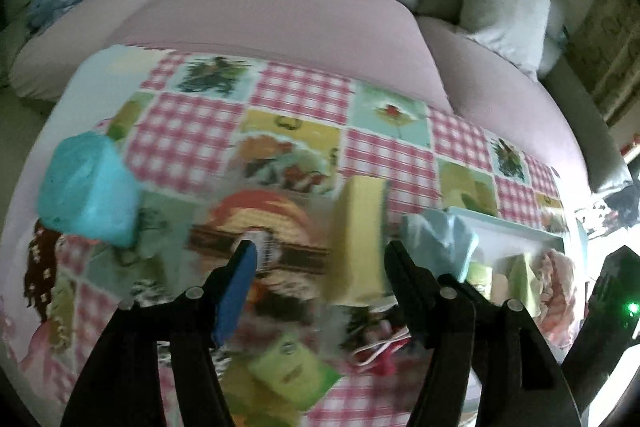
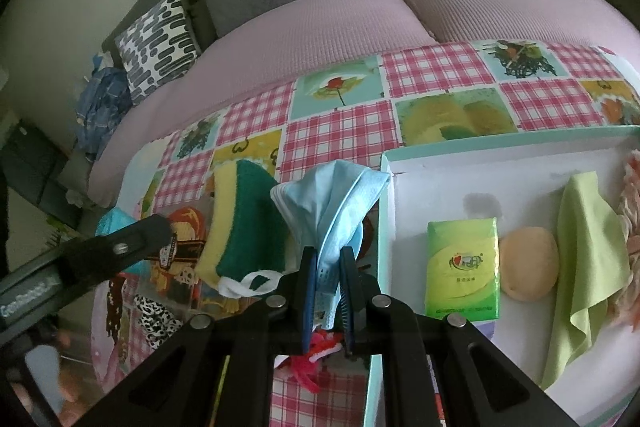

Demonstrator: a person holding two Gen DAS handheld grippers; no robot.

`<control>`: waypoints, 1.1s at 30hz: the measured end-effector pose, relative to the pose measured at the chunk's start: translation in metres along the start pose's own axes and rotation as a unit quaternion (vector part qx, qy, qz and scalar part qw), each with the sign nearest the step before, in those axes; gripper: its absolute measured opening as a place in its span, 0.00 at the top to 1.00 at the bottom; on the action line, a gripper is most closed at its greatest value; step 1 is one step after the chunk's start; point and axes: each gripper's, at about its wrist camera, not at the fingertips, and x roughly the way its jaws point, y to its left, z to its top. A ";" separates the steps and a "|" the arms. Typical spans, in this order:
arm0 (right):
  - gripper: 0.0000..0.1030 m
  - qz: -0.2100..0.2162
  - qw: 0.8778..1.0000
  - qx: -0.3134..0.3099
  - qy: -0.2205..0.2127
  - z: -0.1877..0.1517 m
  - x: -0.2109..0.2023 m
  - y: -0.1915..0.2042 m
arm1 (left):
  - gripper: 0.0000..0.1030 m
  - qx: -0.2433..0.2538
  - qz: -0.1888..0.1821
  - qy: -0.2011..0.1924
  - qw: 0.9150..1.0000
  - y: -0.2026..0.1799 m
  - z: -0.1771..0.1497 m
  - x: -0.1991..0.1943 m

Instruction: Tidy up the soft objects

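The right gripper [image 2: 328, 291] has its fingers clamped on a limp, feather-light blue face mask [image 2: 332, 203] beside the white tray [image 2: 520, 163], while the left gripper [image 1: 320, 255] hangs with fingers apart over the squashy sponge [image 1: 360, 243], best pinched across its sides.

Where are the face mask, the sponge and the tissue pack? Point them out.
face mask [image 2: 332, 203], right wrist view, bunched blue fabric
sponge [image 2: 246, 223], right wrist view, green scouring side
tissue pack [image 2: 462, 267], right wrist view, front label
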 end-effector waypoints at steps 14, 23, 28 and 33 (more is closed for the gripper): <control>0.88 0.008 1.000 0.013 0.005 0.000 -0.001 -0.008 | 0.60 0.032 -0.017 0.029 0.999 -0.031 0.001 0.032; 0.88 0.007 1.000 0.016 0.007 -0.001 -0.002 -0.010 | 0.70 0.028 -0.012 0.043 0.999 -0.027 -0.006 0.043; 0.88 0.004 1.000 0.022 0.007 -0.001 -0.001 -0.014 | 0.71 0.026 -0.009 0.039 0.999 -0.023 -0.008 0.045; 0.89 -0.004 1.000 0.026 0.002 -0.001 -0.004 -0.018 | 0.71 0.023 -0.011 0.038 0.999 -0.021 -0.007 0.045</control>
